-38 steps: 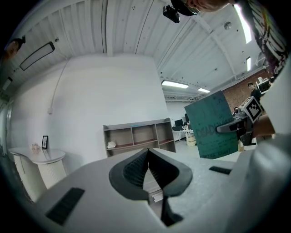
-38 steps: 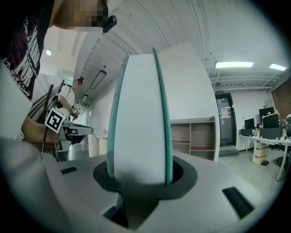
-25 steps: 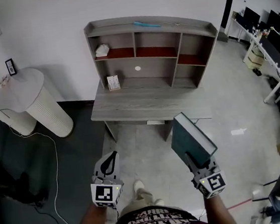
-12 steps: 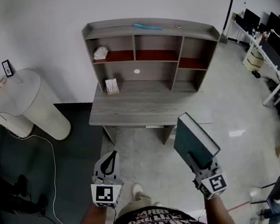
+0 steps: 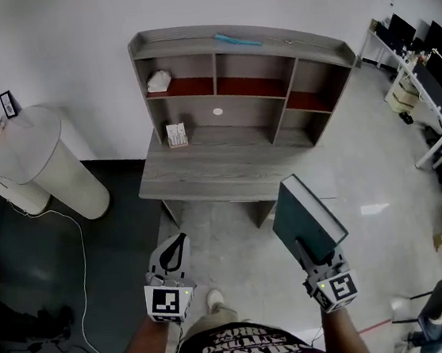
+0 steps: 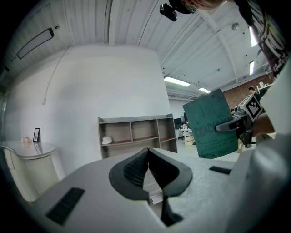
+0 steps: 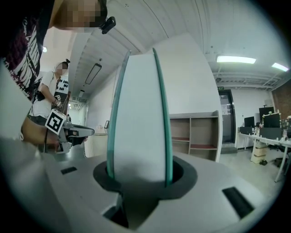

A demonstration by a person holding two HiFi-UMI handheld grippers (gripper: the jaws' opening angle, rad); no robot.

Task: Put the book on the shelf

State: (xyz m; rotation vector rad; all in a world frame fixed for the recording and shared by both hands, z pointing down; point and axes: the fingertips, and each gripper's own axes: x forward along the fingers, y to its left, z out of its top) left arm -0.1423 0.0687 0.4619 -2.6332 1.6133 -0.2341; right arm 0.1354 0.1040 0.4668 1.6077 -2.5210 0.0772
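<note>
Carrying step, I judge: right gripper [image 5: 308, 250] clamps the green book [image 5: 306, 215] at lower right, well apart from the shelf [image 5: 244, 73] at upper centre — left gripper [image 5: 178, 247] closed, empty. Next: approach, then align the book with a compartment.

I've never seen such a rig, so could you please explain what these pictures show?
No robot here: a person holds tongs in each hand. One picture comes from a camera on the person's head, looking down; the other two from cameras riding on the tongs. The right tongs clamp a dark green book. The left tongs are shut and empty. Ahead stands a grey desk with a shelf on it. A small box stands on the desk, a white object sits in the shelf's upper left compartment, and something teal lies on top.
</note>
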